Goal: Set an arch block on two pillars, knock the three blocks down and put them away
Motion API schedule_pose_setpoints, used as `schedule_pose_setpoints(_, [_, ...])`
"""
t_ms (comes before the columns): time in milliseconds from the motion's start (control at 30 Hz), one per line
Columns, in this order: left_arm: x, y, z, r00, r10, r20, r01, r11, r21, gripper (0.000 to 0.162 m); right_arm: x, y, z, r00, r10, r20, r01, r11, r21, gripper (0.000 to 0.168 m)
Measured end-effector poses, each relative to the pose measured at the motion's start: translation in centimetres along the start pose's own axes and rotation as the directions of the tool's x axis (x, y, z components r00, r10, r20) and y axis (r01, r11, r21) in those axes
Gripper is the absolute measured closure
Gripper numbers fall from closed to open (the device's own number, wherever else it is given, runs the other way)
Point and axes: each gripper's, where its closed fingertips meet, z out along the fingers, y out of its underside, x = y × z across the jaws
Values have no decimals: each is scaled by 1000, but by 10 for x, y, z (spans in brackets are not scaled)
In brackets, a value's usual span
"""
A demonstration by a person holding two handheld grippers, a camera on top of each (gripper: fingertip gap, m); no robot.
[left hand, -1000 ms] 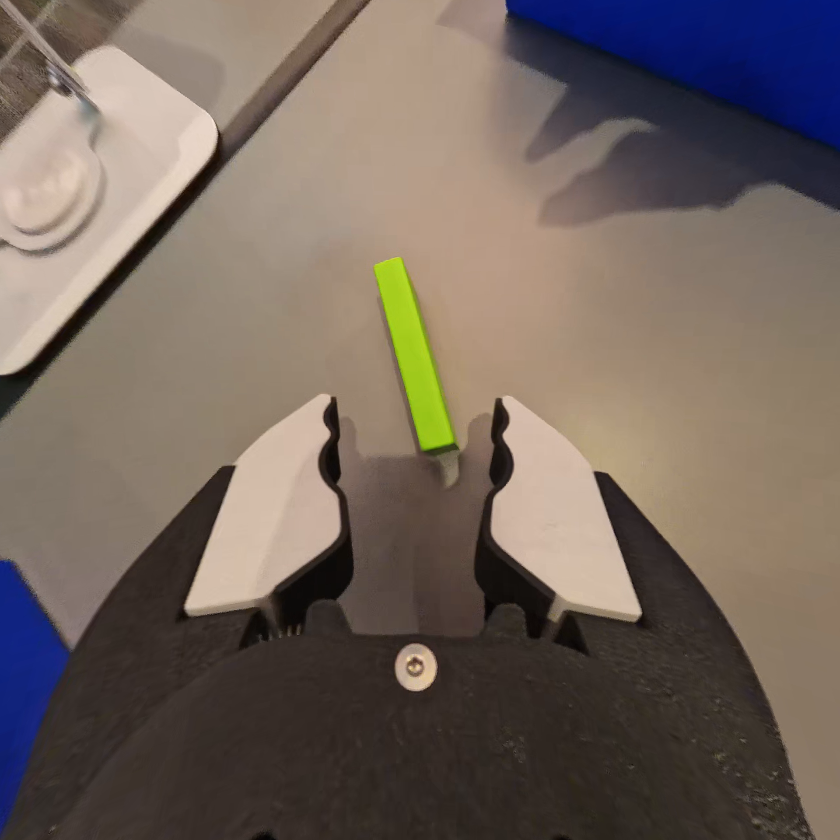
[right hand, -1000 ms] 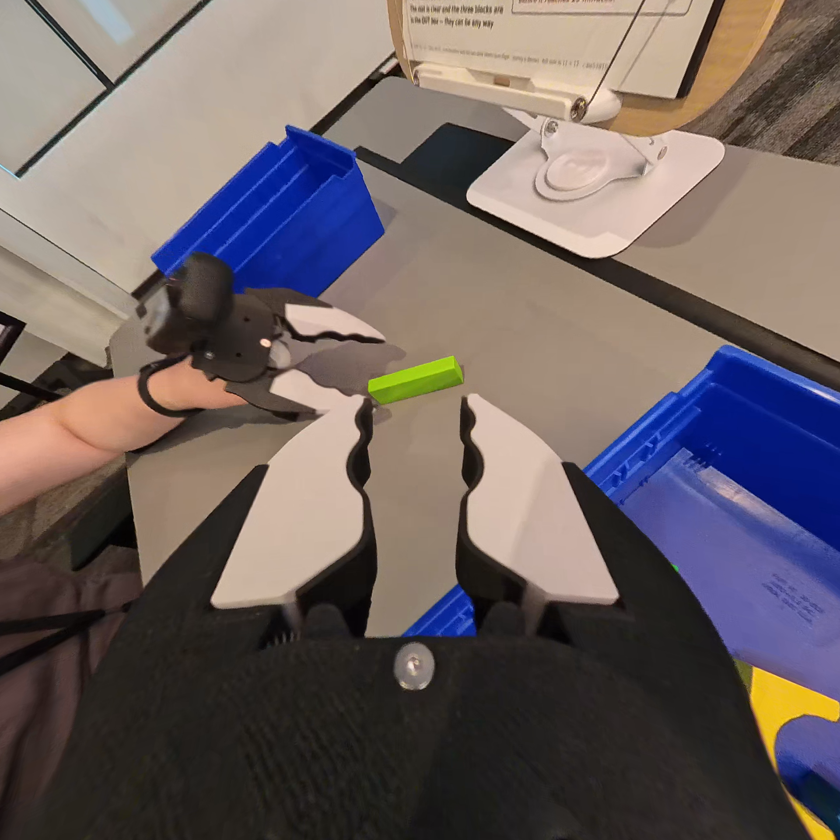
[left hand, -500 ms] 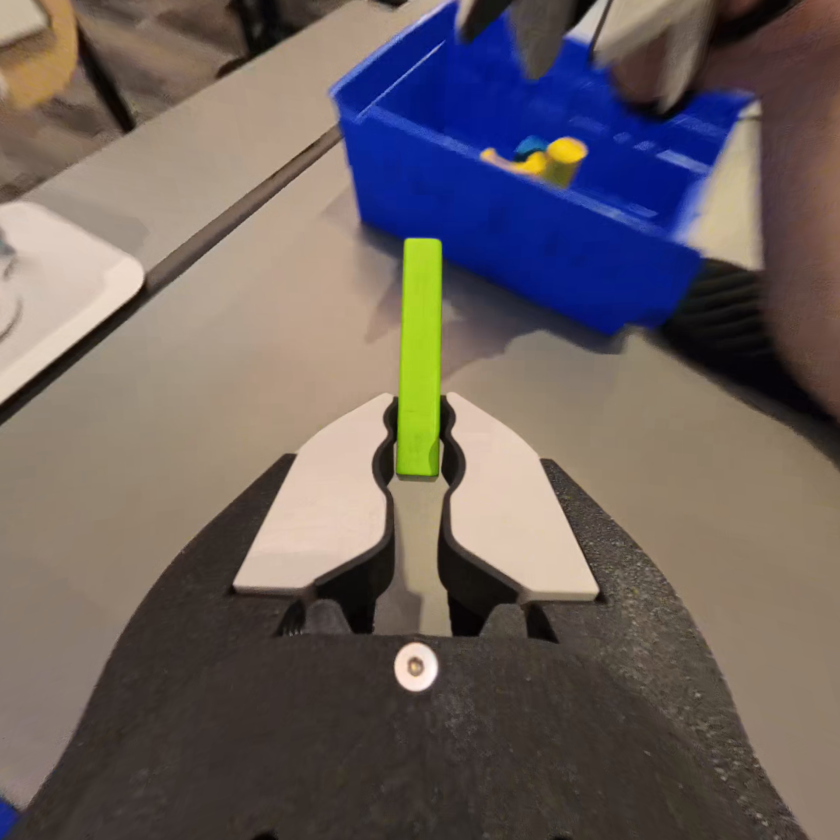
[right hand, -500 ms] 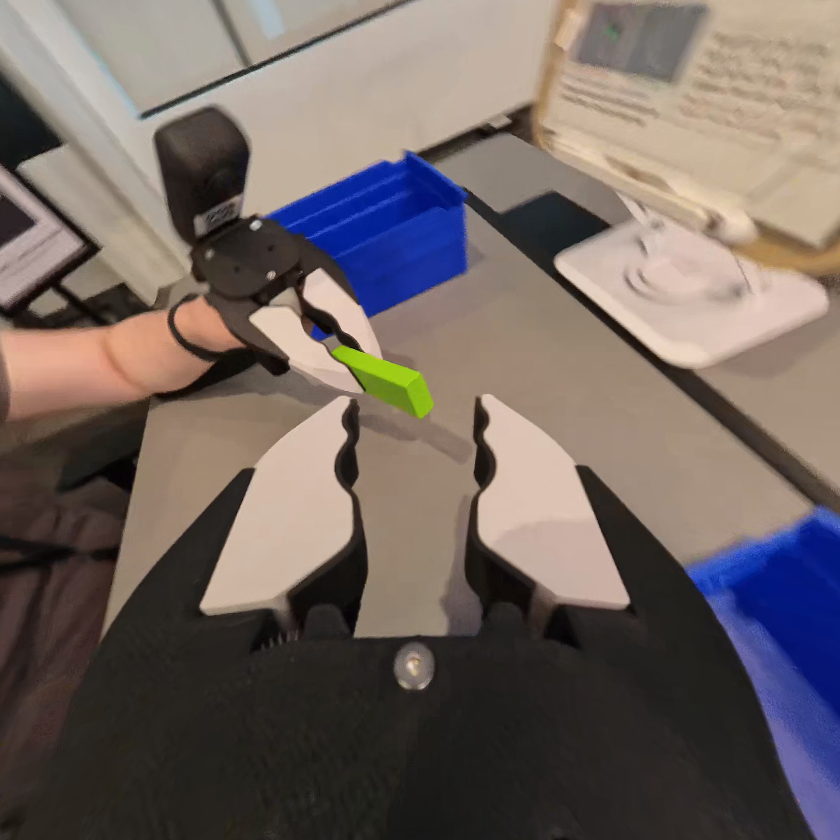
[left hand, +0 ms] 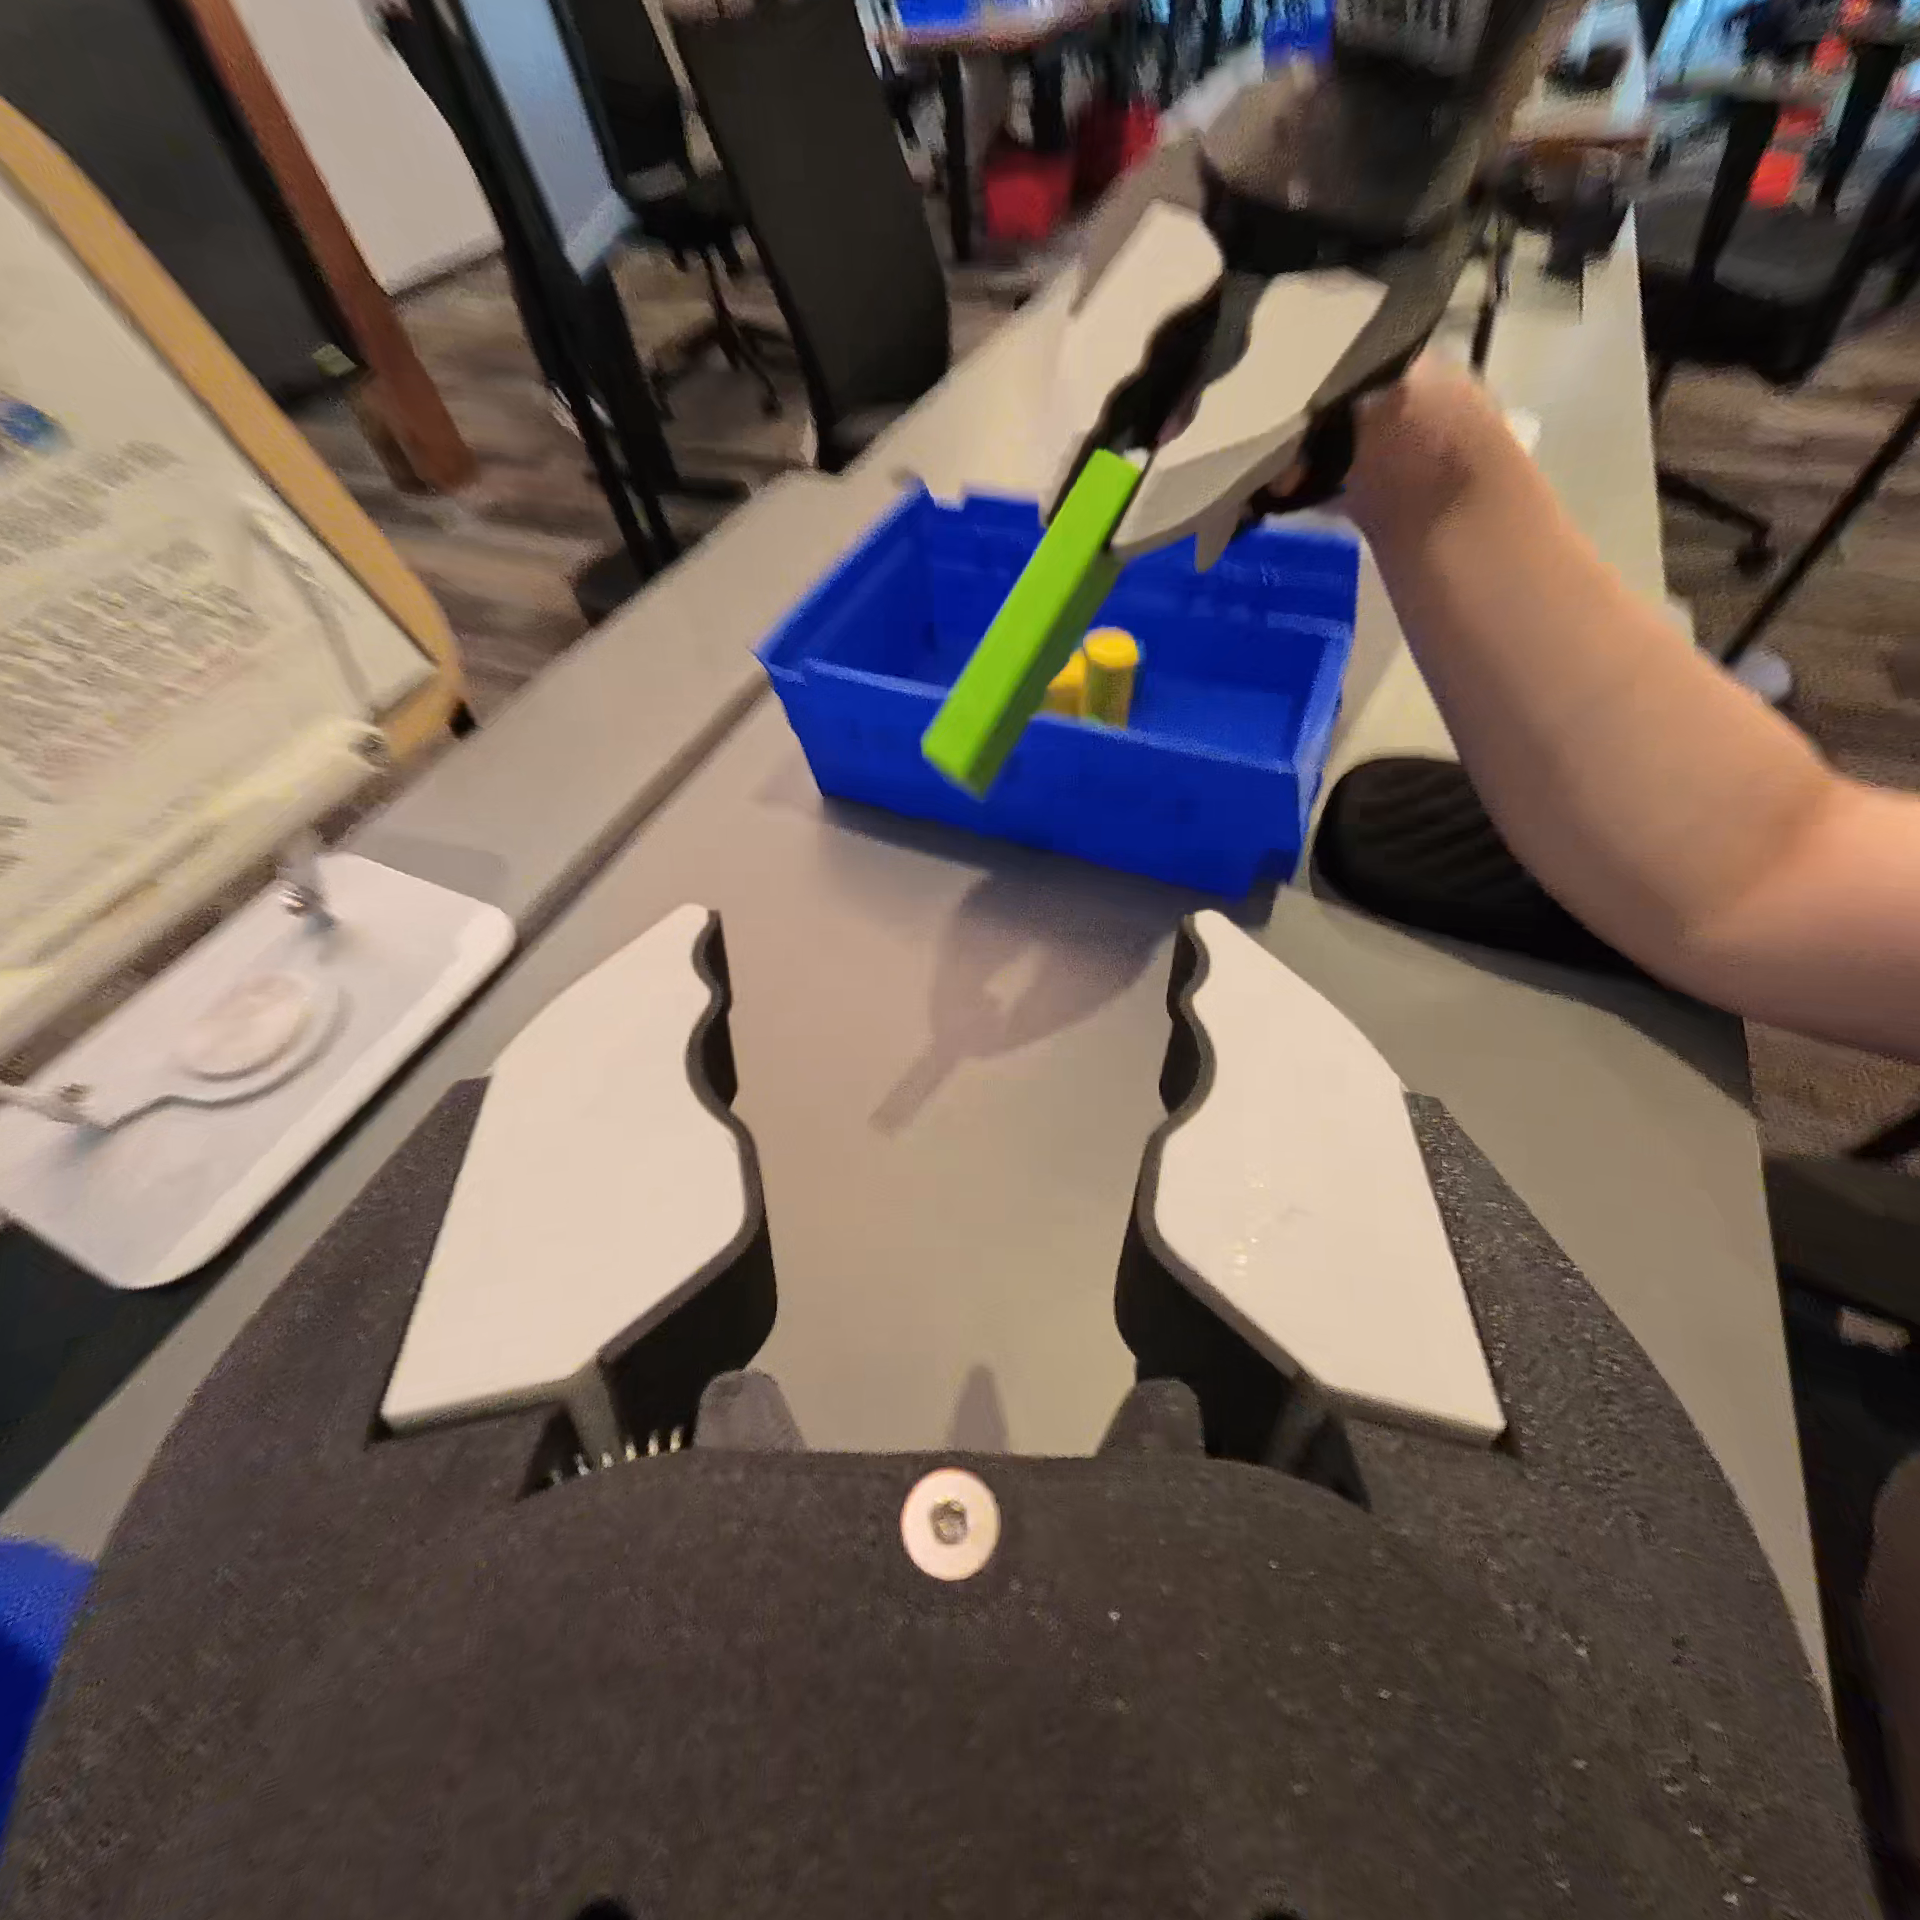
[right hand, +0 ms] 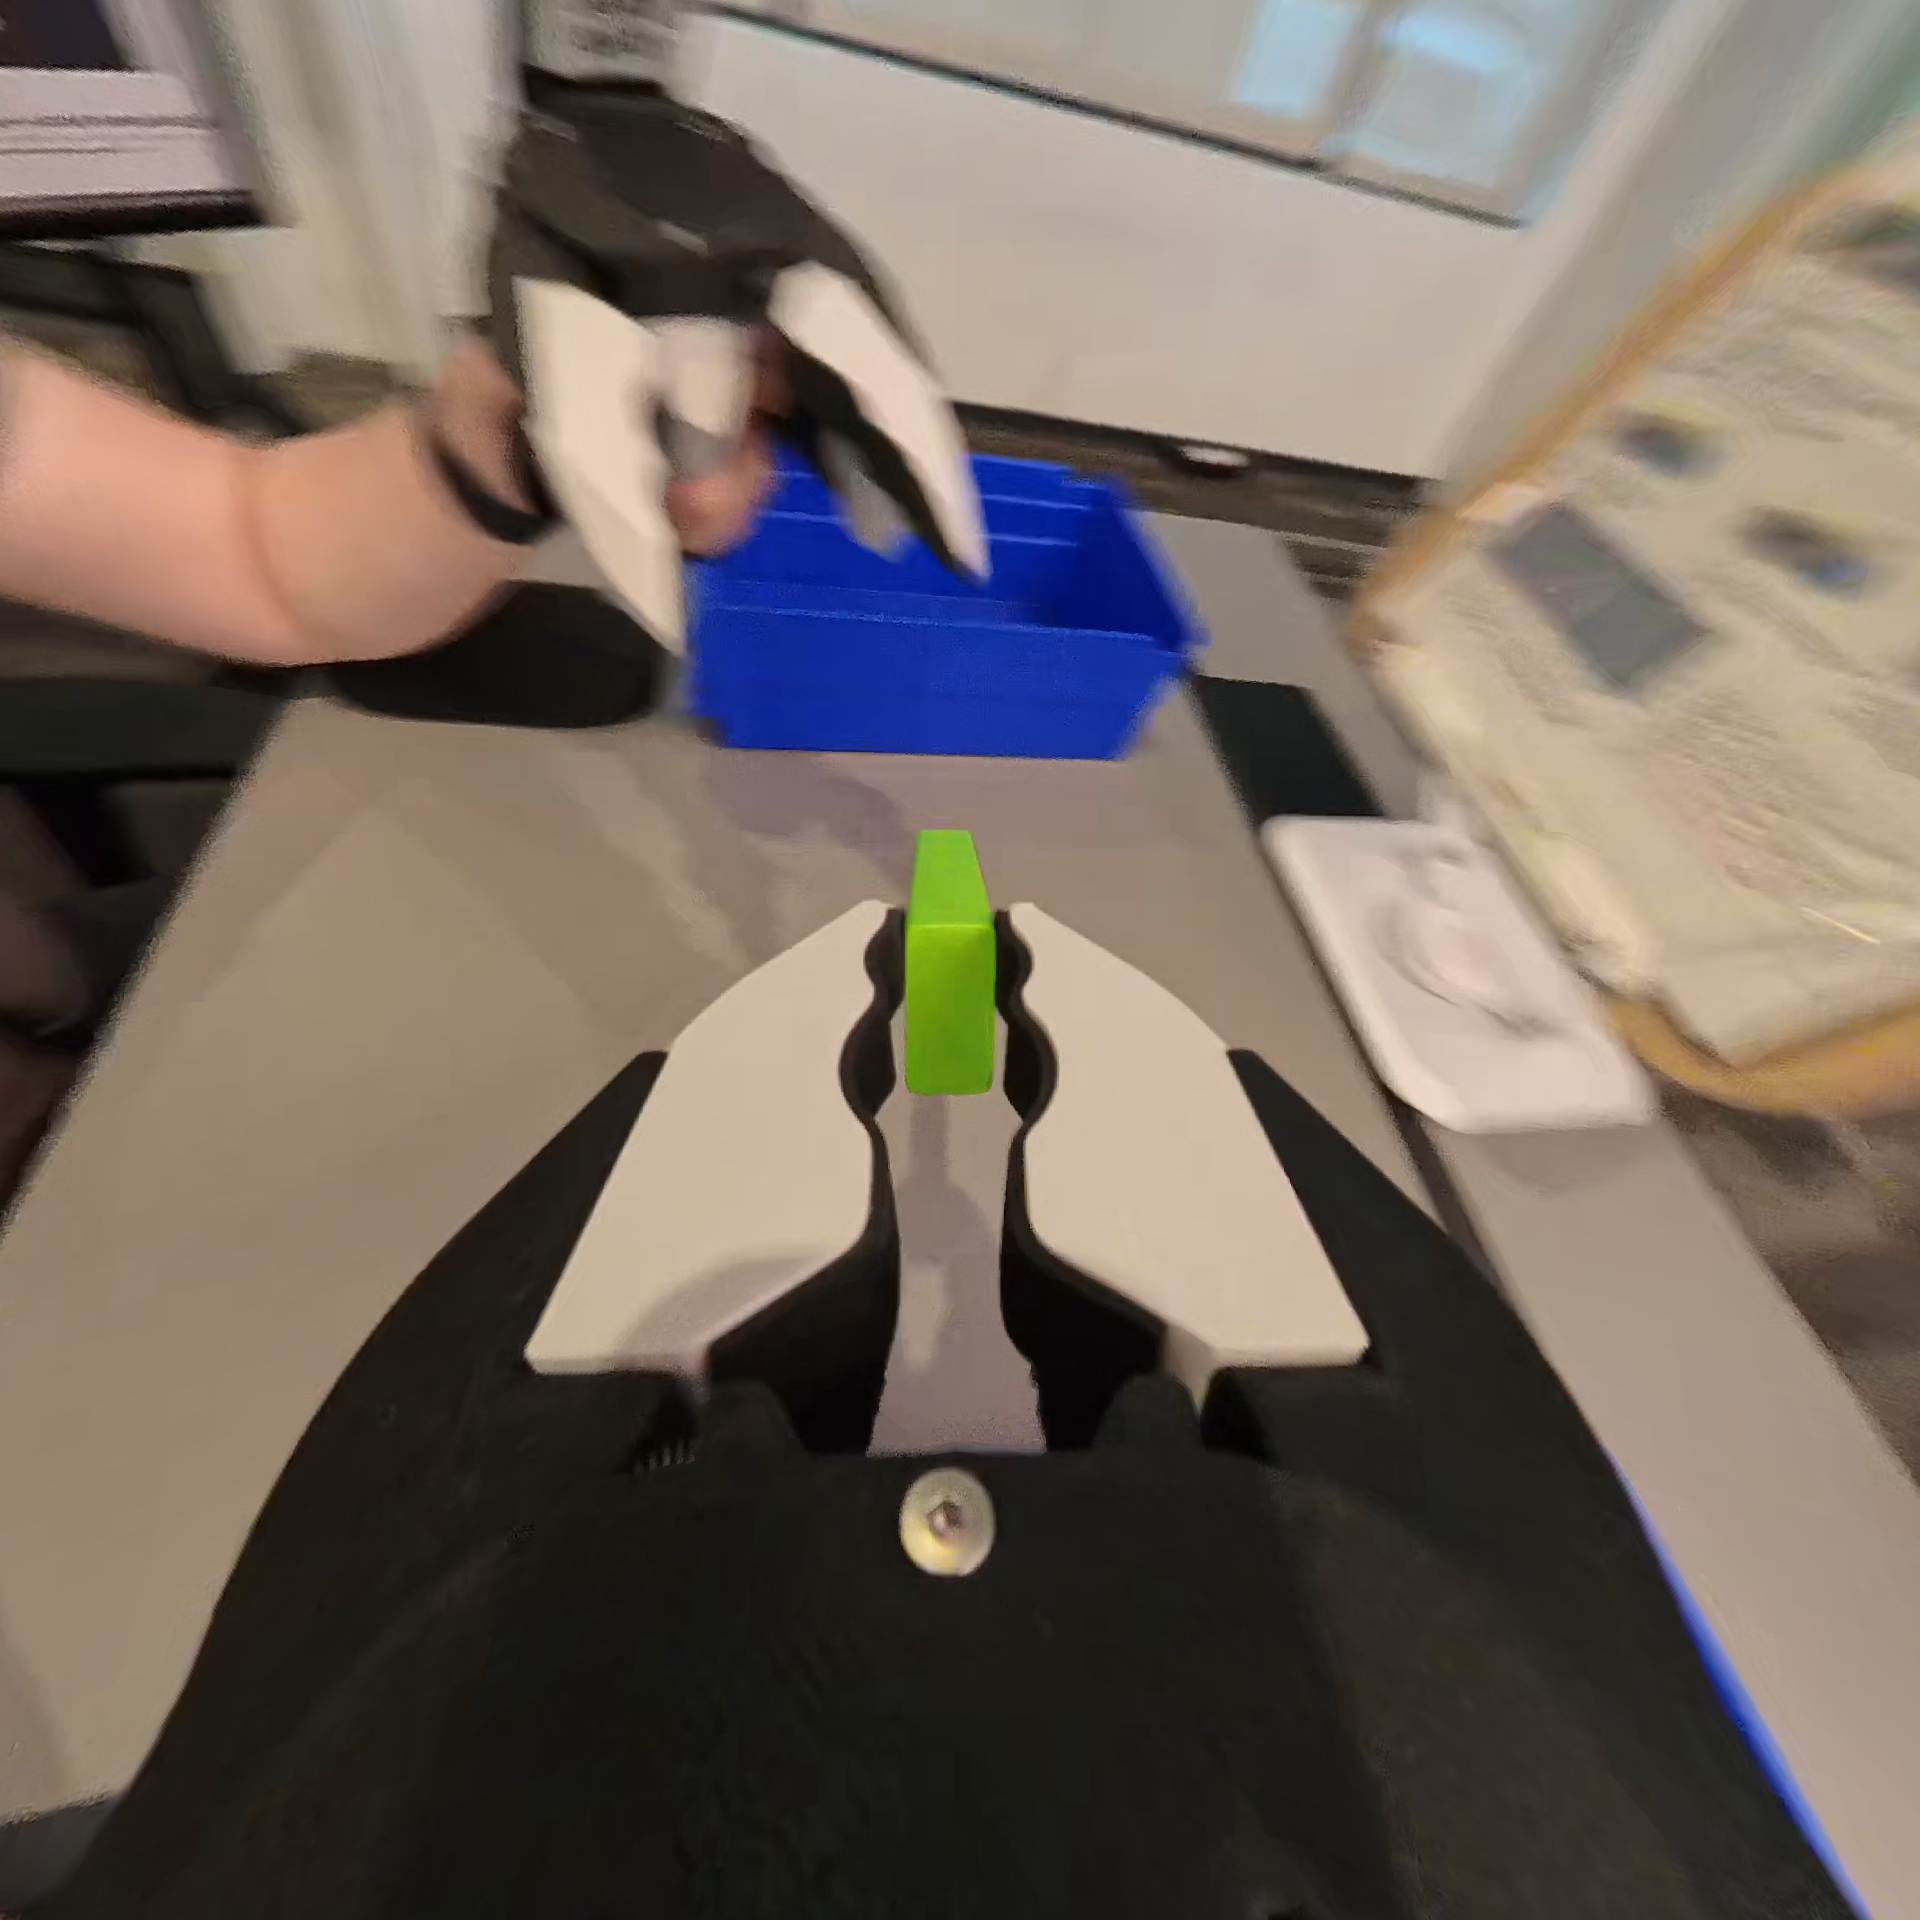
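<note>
A long lime-green block (right hand: pixel 948 997) is clamped between my right gripper's (right hand: pixel 948 914) fingers, held in the air above the grey table (right hand: pixel 416 935). In the left wrist view the right gripper (left hand: pixel 1127 509) holds the green block (left hand: pixel 1023 634) slanted over a blue bin (left hand: pixel 1039 800) that holds yellow blocks (left hand: pixel 1107 675). My left gripper (left hand: pixel 948 920) is wide open and empty above the table. It also shows blurred in the right wrist view (right hand: pixel 821 592), open, in front of a second blue bin (right hand: pixel 914 686).
A paper sheet on a white stand (left hand: pixel 239 1049) sits at the table's far edge; it also shows in the right wrist view (right hand: pixel 1455 966). A person's forearm (left hand: pixel 1558 748) reaches over the table's near side. Office chairs stand beyond the table. Across from one pair of fingers to the other is roughly 12 centimetres.
The green block has passed from my left gripper to my right gripper. The left gripper has opened and drawn back; the right has shut on the block and lifted it over the bin.
</note>
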Motion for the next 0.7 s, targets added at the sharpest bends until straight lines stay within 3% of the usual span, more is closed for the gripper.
schedule_pose_setpoints(100, [-22, -35, -53, 997, -54, 62, 41, 982, 186, 85, 61, 22, -68, 930, 129, -343, -124, 992, 38, 152])
schedule_pose_setpoints(233, [-52, -56, -118, 984, -125, 123, 64, 909, 413, 97, 115, 121, -126, 710, 286, -644, -436, 896, -82, 151])
schedule_pose_setpoints(333, [-74, -48, -142, 965, -186, 182, 101, 913, 396, 94, 122, 180, -122, 646, 376, -664, -604, 784, -144, 151])
schedule_pose_setpoints(500, [-101, -27, -173, 918, -222, 328, 115, 942, 314, 90, 109, 224, -105, 655, 402, -640, -693, 657, -297, 150])
schedule_pose_setpoints(600, [-129, -5, -200, 834, -227, 504, 119, 964, 236, 85, 99, 219, -111, 648, 429, -629, -715, 628, -308, 135])
schedule_pose_setpoints(700, [-159, 27, -234, 703, -237, 670, 179, 972, 156, 82, 106, 185, -132, 634, 403, -660, -662, 724, -194, 131])
